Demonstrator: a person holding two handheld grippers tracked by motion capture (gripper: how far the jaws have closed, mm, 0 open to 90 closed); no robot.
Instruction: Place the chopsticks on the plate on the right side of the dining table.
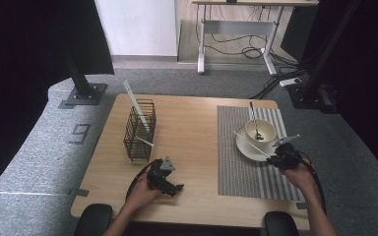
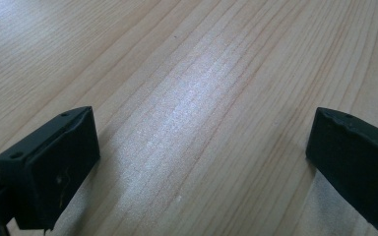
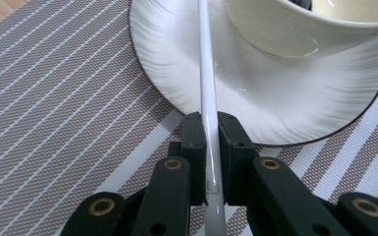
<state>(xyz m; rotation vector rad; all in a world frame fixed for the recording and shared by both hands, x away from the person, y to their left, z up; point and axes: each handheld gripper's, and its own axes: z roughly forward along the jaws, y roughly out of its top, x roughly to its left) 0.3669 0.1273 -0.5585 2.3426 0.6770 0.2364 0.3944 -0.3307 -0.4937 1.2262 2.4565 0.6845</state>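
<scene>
The right gripper (image 1: 278,158) sits at about four o'clock on the table (image 1: 192,147), held low over the striped placemat (image 1: 236,172) by the person's right hand (image 1: 298,176), whose forearm comes in from the bottom edge and angles up toward eleven o'clock. Its jaws are clamped on a white chopstick (image 3: 207,93), which runs from between them out over the rim of the white saucer (image 3: 177,73) (in the high view the stick points toward ten o'clock, crossing the near-left edge of the saucer). A cream bowl (image 1: 260,131) stands on that saucer with a metal spoon (image 1: 254,120) leaning in it.

The left gripper (image 1: 170,186) lies at about seven o'clock on the bare wood, the left hand (image 1: 140,193) wrapped around its rear, jaws pointing toward four o'clock. They stand wide apart with nothing between them.

At ten o'clock a black wire basket (image 1: 140,130) holds two more white sticks (image 1: 138,105).
</scene>
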